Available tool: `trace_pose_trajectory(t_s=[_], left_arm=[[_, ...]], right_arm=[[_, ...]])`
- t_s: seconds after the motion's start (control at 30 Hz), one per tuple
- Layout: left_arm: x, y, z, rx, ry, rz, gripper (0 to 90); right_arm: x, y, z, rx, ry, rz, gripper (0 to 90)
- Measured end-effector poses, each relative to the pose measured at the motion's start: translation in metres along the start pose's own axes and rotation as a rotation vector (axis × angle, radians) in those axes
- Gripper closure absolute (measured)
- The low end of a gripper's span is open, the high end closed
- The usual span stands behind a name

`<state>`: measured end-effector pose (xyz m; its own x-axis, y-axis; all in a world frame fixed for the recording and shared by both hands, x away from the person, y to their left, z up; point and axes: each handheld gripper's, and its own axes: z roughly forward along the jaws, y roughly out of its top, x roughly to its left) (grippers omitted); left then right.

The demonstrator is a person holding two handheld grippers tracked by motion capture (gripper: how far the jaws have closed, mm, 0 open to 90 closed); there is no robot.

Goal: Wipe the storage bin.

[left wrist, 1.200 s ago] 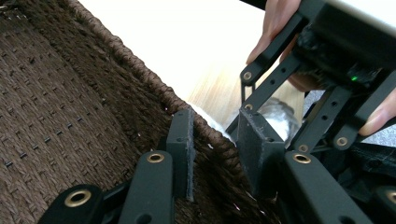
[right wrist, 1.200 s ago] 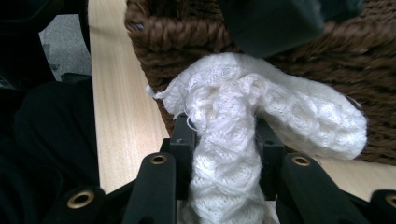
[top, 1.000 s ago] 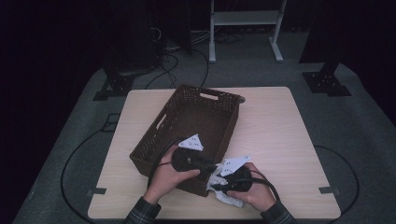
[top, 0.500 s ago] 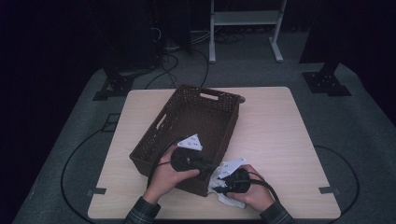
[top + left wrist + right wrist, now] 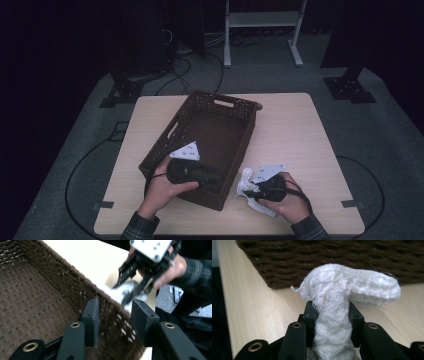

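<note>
A dark brown woven basket (image 5: pixel 215 107) stands on the light wooden table (image 5: pixel 290 130). My left gripper (image 5: pixel 216 178) lies over the basket's near right corner. In the left gripper view its jaws (image 5: pixel 115 315) straddle the basket's wall (image 5: pixel 37 302) with gaps on both sides; they have just been opening. My right gripper (image 5: pixel 251 192) sits on the table just right of the basket, shut on a white knitted cloth (image 5: pixel 246 181). In the right gripper view the cloth (image 5: pixel 352 287) bulges out above the pads (image 5: pixel 332 312), close to the basket's outer wall (image 5: pixel 324 260).
The basket's inside looks bare. Open tabletop lies to the right and behind the basket (image 5: pixel 285 115). Cables loop on the grey floor around the table (image 5: pixel 75 170). A white shelf frame (image 5: pixel 262 20) stands behind.
The left hand has shifted slightly left over the basket corner and its jaws stand wider. The right hand with the cloth has drifted a little to the right.
</note>
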<state>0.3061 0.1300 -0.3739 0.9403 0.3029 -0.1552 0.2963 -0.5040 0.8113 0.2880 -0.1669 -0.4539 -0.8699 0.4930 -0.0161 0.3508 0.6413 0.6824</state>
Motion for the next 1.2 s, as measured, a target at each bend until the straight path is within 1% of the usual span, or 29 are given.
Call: trace_pose_trajectory(t_s=[0.13,0.27,0.43,0.5,0.67,0.8,0.87,0.93,1.0,1.13,1.2], left_arm=[[0.001,-0.012,-0.014,-0.002,0.014,0.005,54.1],[0.003,-0.019,-0.025,-0.008,0.02,-0.002,52.7],[0.006,-0.028,-0.035,-0.011,0.02,-0.013,50.1],[0.007,-0.033,-0.037,-0.003,0.023,-0.017,50.0],[0.009,-0.041,-0.038,0.012,0.026,-0.026,49.5],[0.012,-0.046,-0.036,0.031,0.039,-0.027,50.7],[0.012,-0.048,-0.035,0.034,0.026,-0.036,51.7],[0.012,-0.048,-0.035,0.048,0.016,-0.032,55.1],[0.011,-0.049,-0.035,0.051,0.01,-0.033,58.5],[0.011,-0.048,-0.032,0.047,0.005,-0.036,59.7],[0.009,-0.047,-0.029,0.038,0.004,-0.038,60.6]], right_arm=[[-0.007,-0.009,-0.007,0.005,-0.032,0.01,67.2],[-0.014,-0.017,-0.013,0.01,-0.06,0.028,67.2],[-0.019,-0.025,-0.018,0.012,-0.077,0.046,67.2],[-0.02,-0.027,-0.02,0.009,-0.083,0.05,67.2],[-0.023,-0.03,-0.022,0.009,-0.093,0.057,67.1],[-0.024,-0.031,-0.021,0.013,-0.101,0.056,67.2],[-0.024,-0.031,-0.02,0.016,-0.1,0.057,67.1],[-0.024,-0.031,-0.02,0.017,-0.101,0.059,67.1],[-0.024,-0.031,-0.02,0.019,-0.1,0.061,67.1],[-0.023,-0.031,-0.019,0.019,-0.101,0.06,67.1],[-0.024,-0.031,-0.019,0.019,-0.102,0.06,67.1]])
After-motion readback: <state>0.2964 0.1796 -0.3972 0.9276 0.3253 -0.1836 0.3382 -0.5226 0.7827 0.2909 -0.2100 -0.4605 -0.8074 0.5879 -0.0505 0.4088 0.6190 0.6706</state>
